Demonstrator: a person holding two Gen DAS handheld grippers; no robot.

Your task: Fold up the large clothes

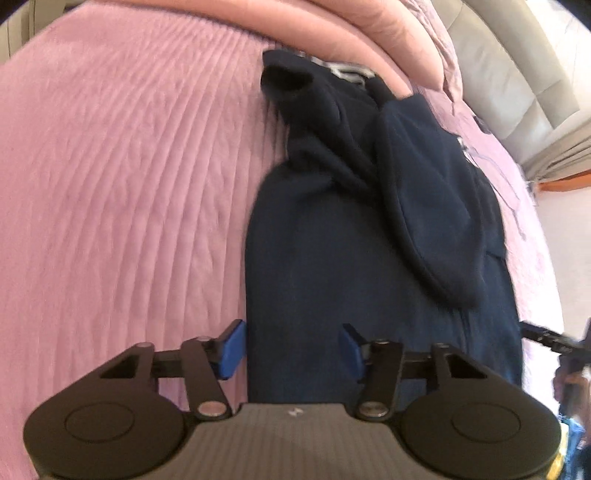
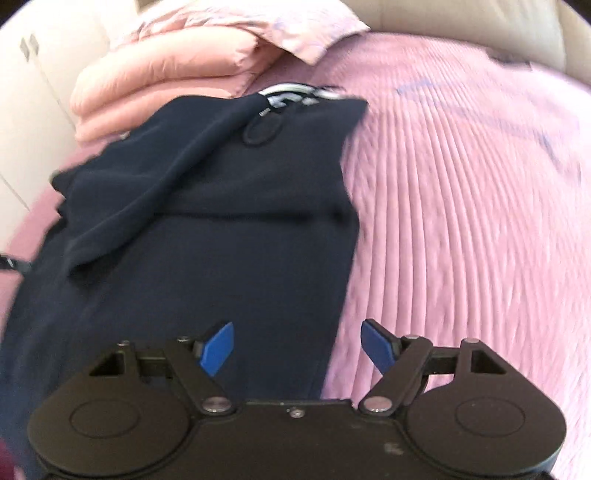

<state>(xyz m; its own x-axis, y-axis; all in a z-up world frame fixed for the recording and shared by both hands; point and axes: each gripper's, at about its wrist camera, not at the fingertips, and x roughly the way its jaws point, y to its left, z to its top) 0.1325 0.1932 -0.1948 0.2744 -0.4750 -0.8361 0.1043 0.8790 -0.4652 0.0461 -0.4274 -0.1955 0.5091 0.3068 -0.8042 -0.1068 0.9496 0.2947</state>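
A dark navy garment [image 1: 332, 258] lies lengthwise on the pink quilted bedspread [image 1: 110, 184], folded into a long strip with a sleeve laid slanting across its top. My left gripper [image 1: 293, 347] hovers over its near left edge; the jaws stand apart and nothing is pinched between the blue pads. In the right wrist view the same garment [image 2: 240, 240] shows its neck label at the far end. My right gripper [image 2: 298, 347] is open above the garment's near right edge, one pad over the cloth and the other over the bedspread [image 2: 461, 203].
A folded pale pink duvet [image 1: 332, 22] [image 2: 166, 74] lies at the far end of the bed, touching the garment's top. A cream padded headboard [image 1: 517, 74] runs at the upper right. White cupboard doors [image 2: 37, 74] stand beyond the bed.
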